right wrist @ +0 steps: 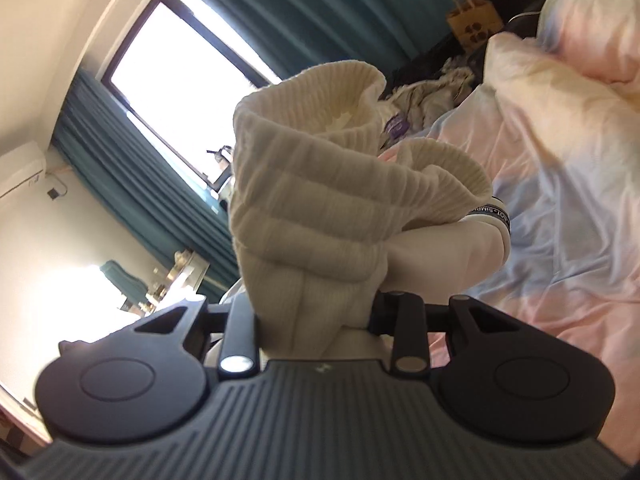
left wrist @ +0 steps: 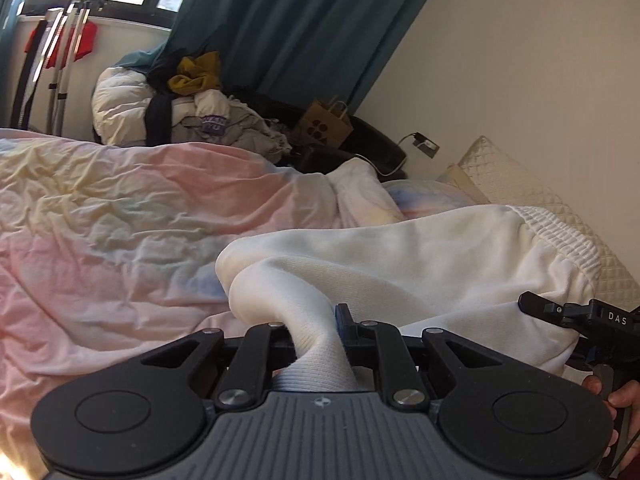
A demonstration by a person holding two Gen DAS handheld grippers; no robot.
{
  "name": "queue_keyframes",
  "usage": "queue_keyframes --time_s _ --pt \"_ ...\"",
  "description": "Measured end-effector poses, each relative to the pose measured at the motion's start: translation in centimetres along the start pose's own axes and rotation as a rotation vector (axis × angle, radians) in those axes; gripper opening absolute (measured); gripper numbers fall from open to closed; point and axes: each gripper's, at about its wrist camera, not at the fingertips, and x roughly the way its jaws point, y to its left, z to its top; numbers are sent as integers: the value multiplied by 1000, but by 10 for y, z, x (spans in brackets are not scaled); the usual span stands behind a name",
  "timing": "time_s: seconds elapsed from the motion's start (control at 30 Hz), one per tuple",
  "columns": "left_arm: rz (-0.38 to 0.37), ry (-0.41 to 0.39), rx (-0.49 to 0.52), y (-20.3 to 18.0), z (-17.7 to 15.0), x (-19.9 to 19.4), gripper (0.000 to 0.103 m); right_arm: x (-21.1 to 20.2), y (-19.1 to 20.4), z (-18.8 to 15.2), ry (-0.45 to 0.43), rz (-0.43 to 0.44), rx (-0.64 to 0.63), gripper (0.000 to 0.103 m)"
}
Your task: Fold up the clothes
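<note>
Evidently mid-lift: left gripper [left wrist: 316, 344] clenched on a twisted fold of the white garment [left wrist: 420, 256], which draped ahead over the bed [left wrist: 100, 208]. Right gripper [right wrist: 316, 320] clamped its bunched ribbed hem. Next move likely needs spreading the two grips apart.

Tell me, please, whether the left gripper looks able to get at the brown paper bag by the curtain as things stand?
Probably not: the left gripper is shut on the white garment, and the bed lies between it and the brown paper bag.
</note>
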Motion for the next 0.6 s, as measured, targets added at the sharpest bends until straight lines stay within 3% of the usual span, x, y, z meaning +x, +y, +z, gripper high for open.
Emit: queue_keyframes --time_s 0.2,0.3,0.47,0.6 --pt "-155 54 112 -123 -3 117 14 -95 -85 43 -175 -121 51 36" --pt "-235 90 129 -160 -23 179 14 -125 -126 46 -246 -183 35 36" --pt "-330 137 201 -178 -80 257 14 -142 -208 11 -339 -284 86 36" --pt "-318 247 224 -156 -124 306 15 -130 -270 -40 -304 -376 229 36"
